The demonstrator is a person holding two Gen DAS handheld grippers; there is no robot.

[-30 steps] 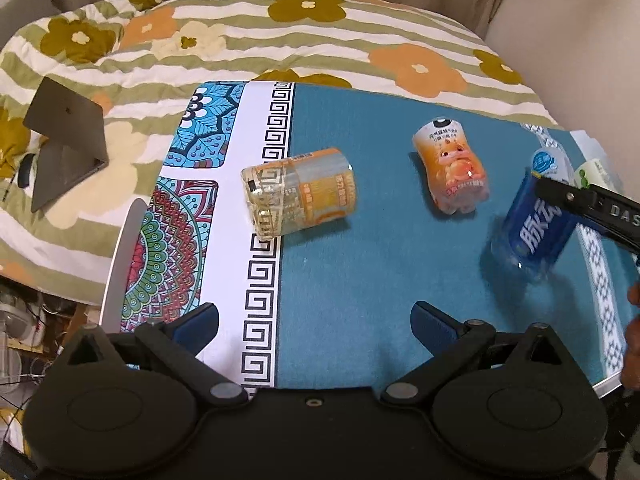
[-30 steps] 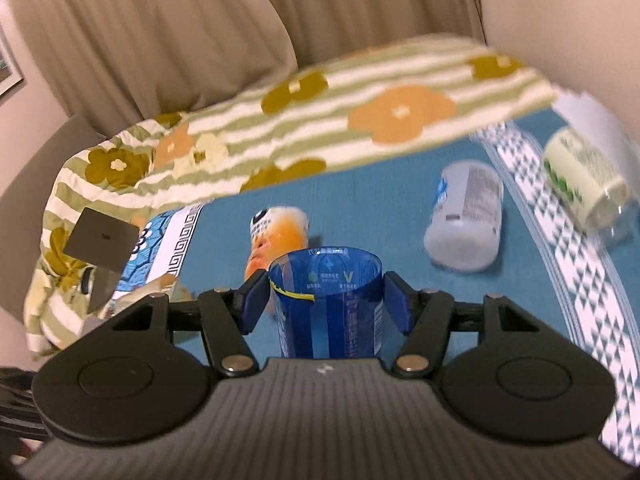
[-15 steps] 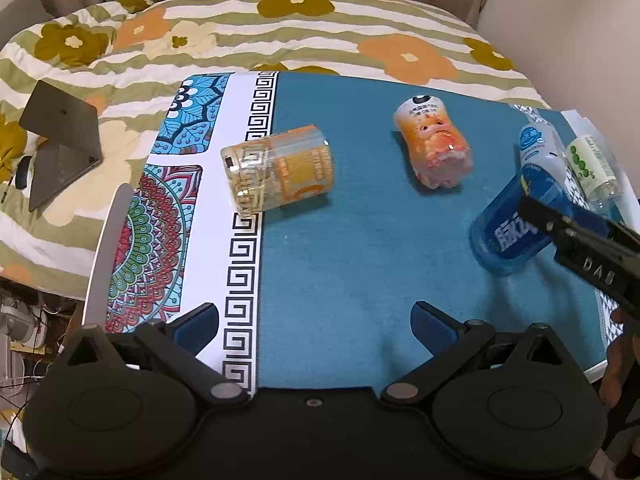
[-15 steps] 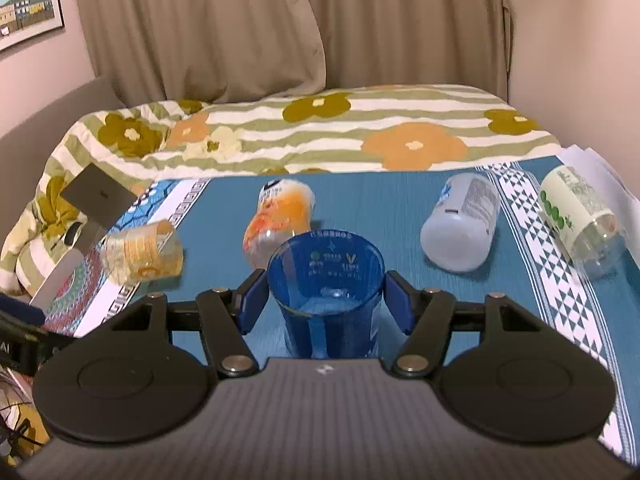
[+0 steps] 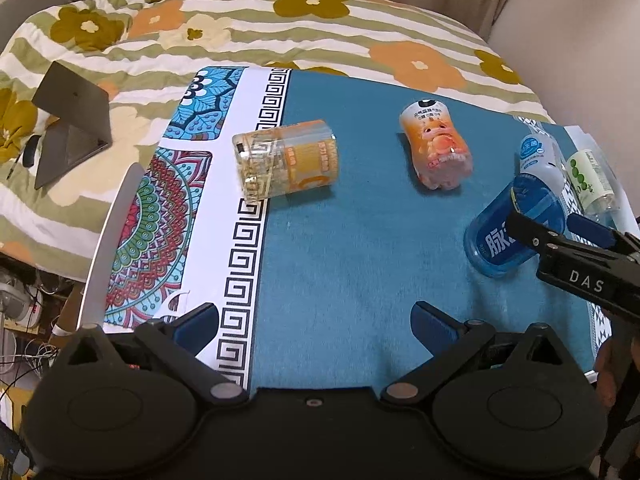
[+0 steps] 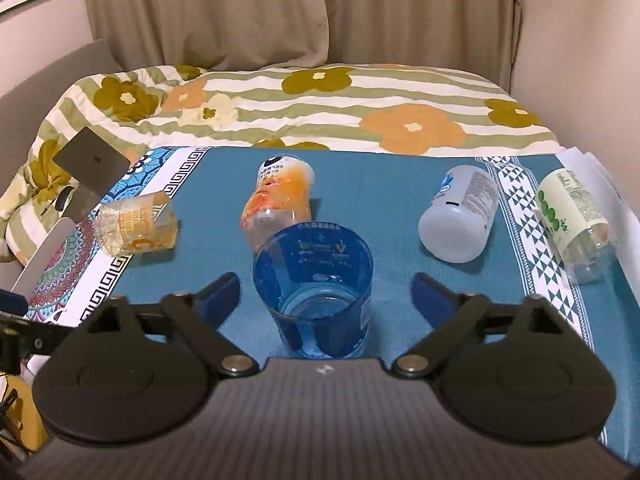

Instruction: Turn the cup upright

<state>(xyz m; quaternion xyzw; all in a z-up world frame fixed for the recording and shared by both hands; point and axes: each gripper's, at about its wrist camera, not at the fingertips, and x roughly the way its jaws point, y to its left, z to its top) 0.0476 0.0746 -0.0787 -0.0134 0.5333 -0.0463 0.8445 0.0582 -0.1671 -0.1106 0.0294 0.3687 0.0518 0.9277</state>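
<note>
A blue see-through cup (image 6: 314,292) stands upright on the teal mat, mouth up, between the fingers of my right gripper (image 6: 326,294). The jaws are open and stand clear of both sides of the cup. In the left wrist view the blue cup (image 5: 508,232) is at the right, with the right gripper (image 5: 560,232) around it. My left gripper (image 5: 316,320) is open and empty above the near part of the mat. An orange-labelled clear cup (image 5: 286,164) and a peach cup (image 5: 438,148) lie on their sides.
A white cup (image 6: 460,216) and a green-dotted cup (image 6: 574,220) lie on their sides at the right. The patterned mat (image 5: 256,240) sits by a flowered quilt (image 5: 280,28). A grey stand (image 5: 72,120) is at the left.
The right gripper has set the blue cup down upright on the mat and opened its jaws, letting go of it. The left gripper stayed open with only a small shift.
</note>
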